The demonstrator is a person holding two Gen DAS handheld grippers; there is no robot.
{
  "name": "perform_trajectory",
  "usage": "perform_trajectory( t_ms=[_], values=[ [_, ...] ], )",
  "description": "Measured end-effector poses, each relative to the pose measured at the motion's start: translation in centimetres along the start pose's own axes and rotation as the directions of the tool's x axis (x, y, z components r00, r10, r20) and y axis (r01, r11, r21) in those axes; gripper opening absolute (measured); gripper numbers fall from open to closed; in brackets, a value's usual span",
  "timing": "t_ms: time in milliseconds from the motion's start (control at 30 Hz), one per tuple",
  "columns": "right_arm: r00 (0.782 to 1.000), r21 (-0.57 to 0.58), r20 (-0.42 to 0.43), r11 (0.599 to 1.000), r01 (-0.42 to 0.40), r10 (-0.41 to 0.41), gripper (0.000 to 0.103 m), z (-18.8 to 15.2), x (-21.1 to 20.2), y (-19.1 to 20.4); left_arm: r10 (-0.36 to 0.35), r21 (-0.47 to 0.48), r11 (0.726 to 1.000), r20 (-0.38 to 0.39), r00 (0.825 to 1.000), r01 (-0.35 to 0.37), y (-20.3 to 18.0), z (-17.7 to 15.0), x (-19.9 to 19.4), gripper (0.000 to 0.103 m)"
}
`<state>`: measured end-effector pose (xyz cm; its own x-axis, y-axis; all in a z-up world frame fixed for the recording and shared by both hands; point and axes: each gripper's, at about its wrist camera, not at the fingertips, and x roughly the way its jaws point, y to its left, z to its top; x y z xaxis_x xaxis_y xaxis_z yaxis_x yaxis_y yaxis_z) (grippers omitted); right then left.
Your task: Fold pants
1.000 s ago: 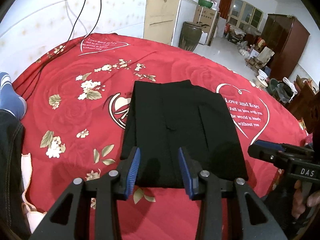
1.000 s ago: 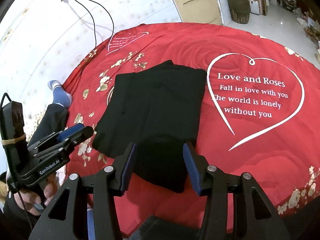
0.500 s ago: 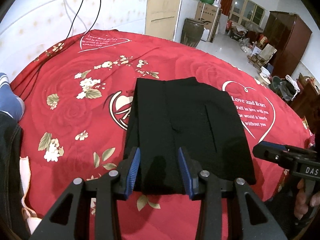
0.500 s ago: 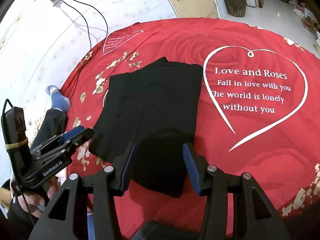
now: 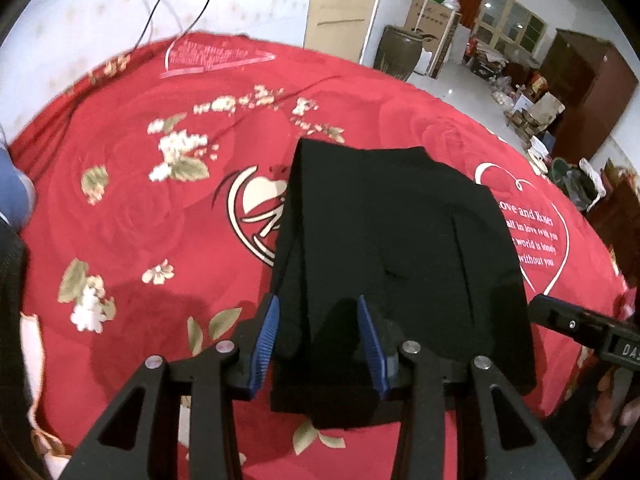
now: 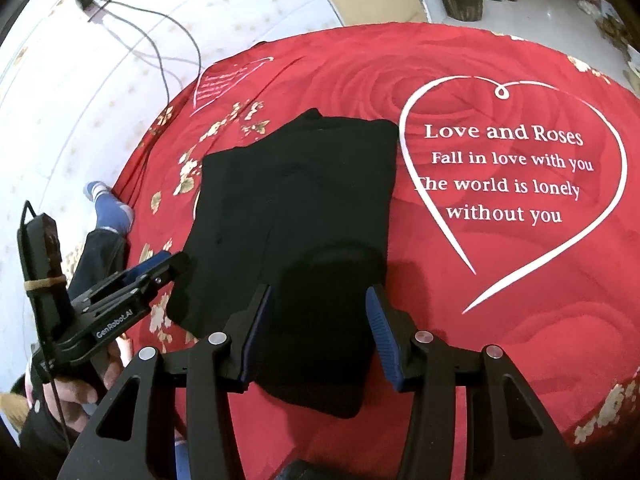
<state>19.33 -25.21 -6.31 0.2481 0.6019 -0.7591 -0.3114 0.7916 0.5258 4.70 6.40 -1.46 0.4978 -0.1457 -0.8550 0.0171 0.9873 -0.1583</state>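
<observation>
The black pants [image 5: 400, 248] lie flat on a red blanket [image 5: 132, 208] with flowers and hearts on it. They are already folded into a wide block, and a long crease runs down the top.

The left gripper [image 5: 318, 336] hangs just above the near edge of the pants, close to their left corner. Its two blue fingers [image 5: 267, 336] are spread apart and nothing is between them. In front of this gripper the pants stretch away, and the other tool sits off to its right.

The right gripper [image 6: 318, 334] hangs over the near right corner of the pants [image 6: 304, 216]. Its fingers [image 6: 380, 334] are spread wide too and hold nothing. A big white heart with words [image 6: 508, 172] is to the right of this gripper, on the blanket.

The pants look soft, thin and light. I think they will bend and sag when lifted, not stay stiff. They will not break. The layers may slide apart, so each gripper should pinch all the layers at once. The best spots look like the two near corners, one for each gripper. Then the near edge can go up and over to the far edge. If only one corner is held, the fold will likely droop and go crooked.
</observation>
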Motion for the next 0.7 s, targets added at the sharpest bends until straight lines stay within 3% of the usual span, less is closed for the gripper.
perform_trajectory(
  t_ms=[167, 367, 500, 700],
  values=[
    [1.000, 0.071, -0.025, 0.997, -0.002, 0.004, 0.051, 0.5, 1.5, -1.4, -0.023, -0.068, 0.997, -0.013, 1.000, 0.022, 1.5, 0.3, 0.8, 0.052],
    [0.999, 0.108, -0.028, 0.993, -0.036, 0.039, 0.051, 1.0, 2.9, -2.1, -0.069, -0.045, 0.997, -0.009, 0.998, 0.069, 1.1, 0.6, 1.5, 0.053],
    [0.998, 0.118, -0.010, 0.991, -0.061, 0.063, 0.051, 1.3, 3.1, -2.3, -0.119, -0.068, 0.991, 0.006, 0.993, 0.119, 1.7, 1.0, 2.7, 0.061],
    [0.995, 0.138, 0.010, 0.986, -0.098, 0.098, 0.051, 1.7, 3.4, -2.7, -0.165, -0.070, 0.984, 0.009, 0.986, 0.165, 1.7, 1.1, 2.8, 0.059]
  ],
)
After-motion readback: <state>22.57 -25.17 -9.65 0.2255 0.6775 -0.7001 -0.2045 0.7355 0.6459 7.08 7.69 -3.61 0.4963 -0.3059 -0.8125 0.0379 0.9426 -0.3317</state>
